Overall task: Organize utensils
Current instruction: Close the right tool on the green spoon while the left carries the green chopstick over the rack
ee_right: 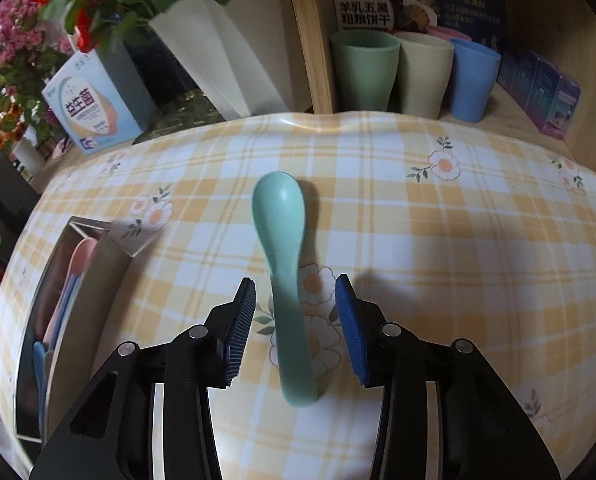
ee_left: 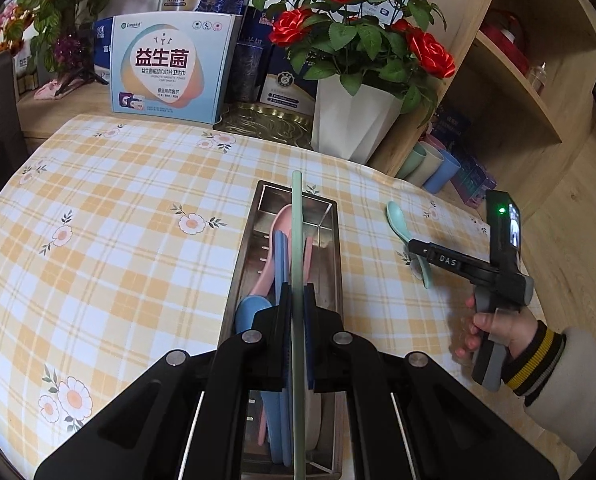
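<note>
My left gripper (ee_left: pixel 297 300) is shut on a long pale green chopstick (ee_left: pixel 296 240) and holds it lengthwise above the steel utensil tray (ee_left: pixel 335 248). The tray holds a pink spoon (ee_left: pixel 282 232), a blue spoon (ee_left: pixel 250 308) and other blue and pink utensils. My right gripper (ee_right: pixel 296 312) is open, its blue pads on either side of the handle of a mint green spoon (ee_right: pixel 282 216) that lies on the checked tablecloth. The spoon (ee_left: pixel 397 220) and right gripper (ee_left: pixel 417 252) also show in the left wrist view, right of the tray. The tray (ee_right: pixel 110 264) shows at left in the right wrist view.
A white vase of red roses (ee_left: pixel 353 120) and boxes (ee_left: pixel 170 64) stand behind the tray. A wooden shelf (ee_right: pixel 317 60) at the table's far edge holds green, beige and blue cups (ee_right: pixel 363 72). The yellow checked tablecloth (ee_left: pixel 118 220) covers the table.
</note>
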